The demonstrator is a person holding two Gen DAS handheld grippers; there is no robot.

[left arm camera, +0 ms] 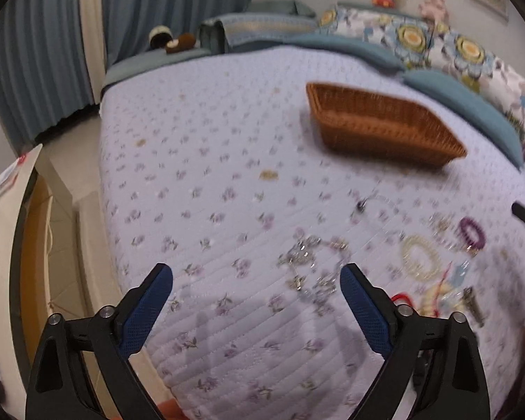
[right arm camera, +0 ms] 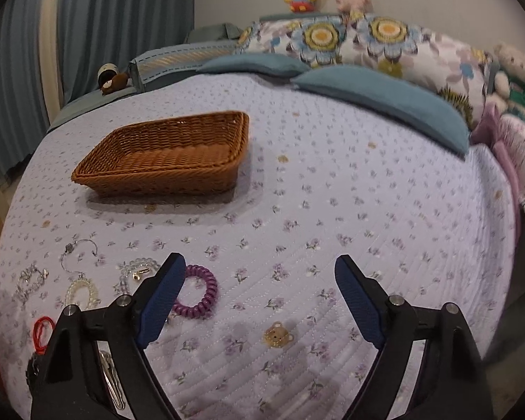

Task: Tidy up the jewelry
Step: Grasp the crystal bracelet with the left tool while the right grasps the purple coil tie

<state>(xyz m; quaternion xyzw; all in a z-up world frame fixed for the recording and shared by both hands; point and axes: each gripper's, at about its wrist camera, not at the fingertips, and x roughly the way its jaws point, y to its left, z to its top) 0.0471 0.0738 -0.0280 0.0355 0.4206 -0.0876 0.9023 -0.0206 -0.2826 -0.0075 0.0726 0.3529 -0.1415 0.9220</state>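
A brown wicker basket (left arm camera: 385, 124) (right arm camera: 168, 154) sits empty on the lilac floral bedspread. Jewelry lies scattered in front of it: a silver chain bracelet (left arm camera: 308, 266) (right arm camera: 29, 281), a pearl bracelet (left arm camera: 420, 257) (right arm camera: 82, 292), a purple coil hair tie (left arm camera: 472, 232) (right arm camera: 196, 292), a pendant necklace (right arm camera: 77, 250), a clear bead bracelet (right arm camera: 138, 269), a red loop (right arm camera: 42, 330) and a bear brooch (right arm camera: 278, 336). My left gripper (left arm camera: 257, 281) is open, hovering just left of the silver chain. My right gripper (right arm camera: 260, 274) is open, with the purple hair tie beside its left finger.
Blue cushions (right arm camera: 385, 99) and floral pillows (right arm camera: 350, 40) line the head of the bed. A teddy bear (right arm camera: 514, 77) sits at the right. The bed's left edge (left arm camera: 105, 210) drops to the floor and a cardboard box (left arm camera: 14, 210). Blue curtains (left arm camera: 45, 42) hang behind.
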